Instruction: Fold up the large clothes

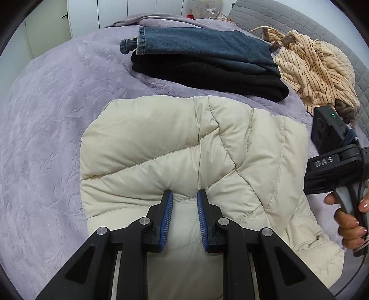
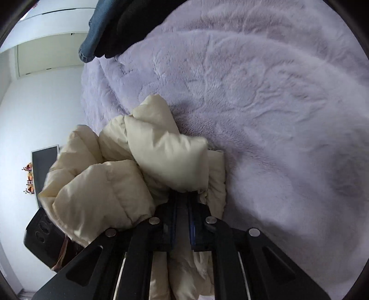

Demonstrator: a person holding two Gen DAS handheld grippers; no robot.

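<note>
A cream quilted puffer jacket (image 1: 196,147) lies folded on the lilac bedspread (image 1: 46,138). My left gripper (image 1: 184,195) is open, its blue-padded fingers resting on the jacket's near part with fabric between them. My right gripper (image 2: 182,196) is shut on a bunched fold of the same jacket (image 2: 166,157) and holds it above the bedspread (image 2: 276,115). The right gripper's body (image 1: 334,166), held by a hand, shows at the jacket's right edge in the left wrist view.
A folded stack of blue jeans (image 1: 203,43) over a black garment (image 1: 207,73) lies beyond the jacket, also seen in the right wrist view (image 2: 108,27). A crumpled tan striped garment (image 1: 316,69) lies at the far right by a grey headboard (image 1: 299,20).
</note>
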